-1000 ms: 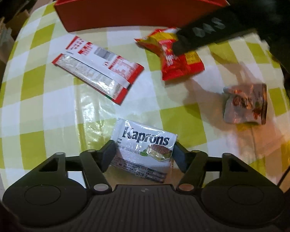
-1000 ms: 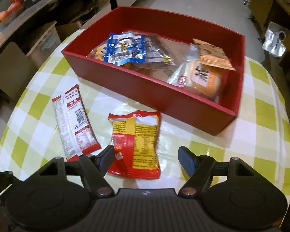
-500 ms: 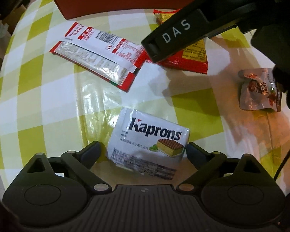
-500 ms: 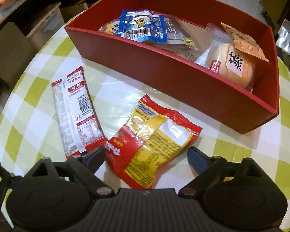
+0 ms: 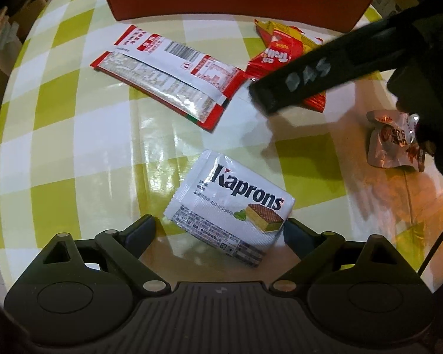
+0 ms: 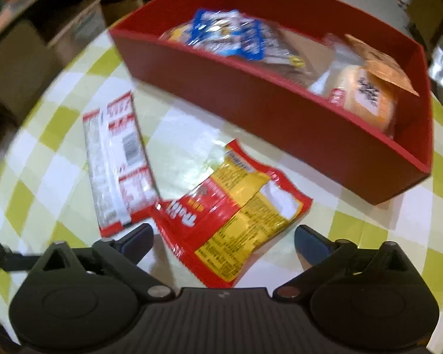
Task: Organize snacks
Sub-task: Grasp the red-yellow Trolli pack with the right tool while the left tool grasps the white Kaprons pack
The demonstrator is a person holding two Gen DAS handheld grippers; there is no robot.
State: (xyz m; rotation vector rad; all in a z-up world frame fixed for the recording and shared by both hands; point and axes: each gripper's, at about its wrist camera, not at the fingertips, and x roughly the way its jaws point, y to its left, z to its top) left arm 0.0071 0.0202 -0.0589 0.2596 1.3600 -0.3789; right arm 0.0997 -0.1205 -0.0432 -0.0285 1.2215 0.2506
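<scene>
Snacks lie loose on the counter (image 5: pixel 73 153), which has a green-and-white checked cover. Nearest in the left wrist view, a white Kaprons wafer pack (image 5: pixel 230 206) lies flat between the fingers of the left tongs (image 5: pixel 220 231), which stand spread wide; the right finger is just beside the pack's corner, the left finger apart from it. At 3 o'clock from the wafer pack, well apart, sits a small crumpled foil pouch (image 5: pixel 389 138). At 12 o'clock lies a long red-and-white sachet (image 5: pixel 168 73), back side up, barcode showing.

In the right wrist view, a red-and-yellow snack bag (image 6: pixel 233 215) lies between the fingers of the right tongs (image 6: pixel 223 240), which are also spread wide with neither finger seen touching it. The bag's left corner meets the end of the long sachet at 10 o'clock.

Farthest, at 12 to 1 o'clock, stands a red box (image 6: pixel 280 118) holding a blue-and-white packet (image 6: pixel 227 34), a wrapped yellow bun (image 6: pixel 366 97) and an orange packet (image 6: pixel 381 70) leaning at its far right end. This view is motion-blurred.
</scene>
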